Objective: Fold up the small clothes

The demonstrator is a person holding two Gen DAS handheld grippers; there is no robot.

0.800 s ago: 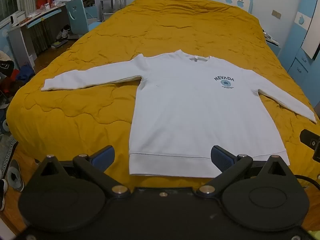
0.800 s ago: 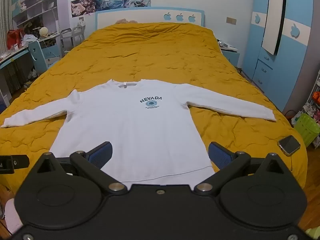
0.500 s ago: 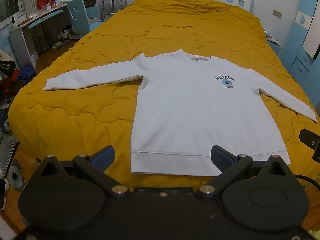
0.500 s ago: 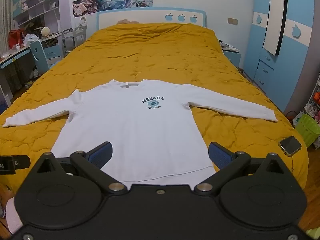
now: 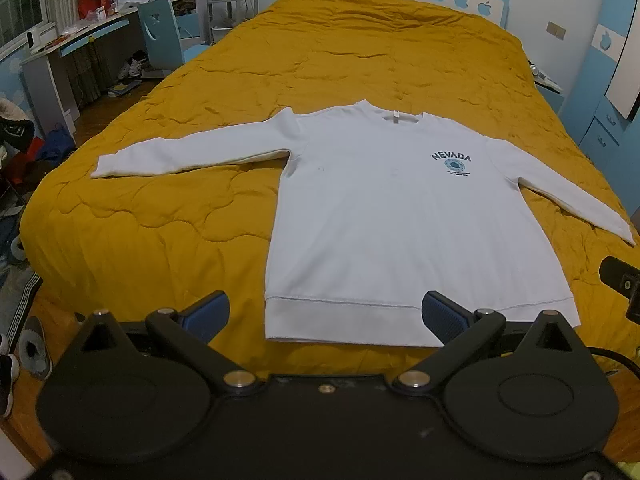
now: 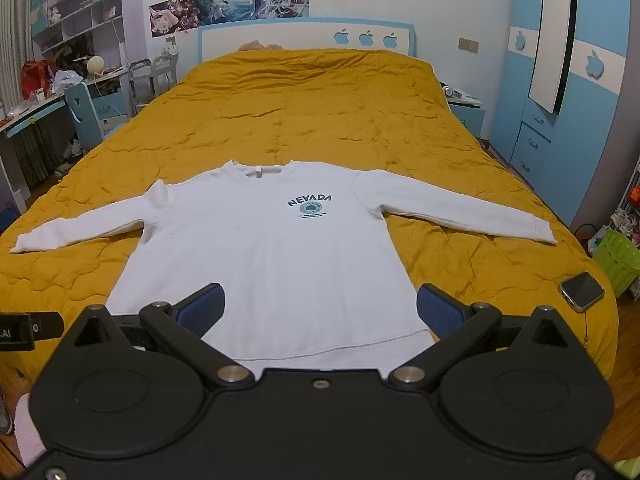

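Observation:
A white long-sleeved sweatshirt (image 5: 392,216) (image 6: 276,256) with a dark "NEVADA" print lies flat, front up, on the mustard quilt, both sleeves spread out to the sides and the hem nearest me. My left gripper (image 5: 326,314) hangs open above the hem's left half, nothing between its blue pads. My right gripper (image 6: 318,312) is open too, above the hem's right part, empty. Neither touches the cloth.
The mustard-yellow quilted bed (image 5: 168,216) (image 6: 320,112) fills the room's middle. A phone (image 6: 582,291) lies on its near right corner. A desk and blue chair (image 5: 160,36) stand left, blue wardrobe (image 6: 560,128) and green basket (image 6: 616,262) right. Shoes (image 5: 34,348) lie on the floor.
Both views have crept slightly; the sweatshirt sits a little higher in the left wrist view. Both grippers stay open and empty, and the garment has not moved.

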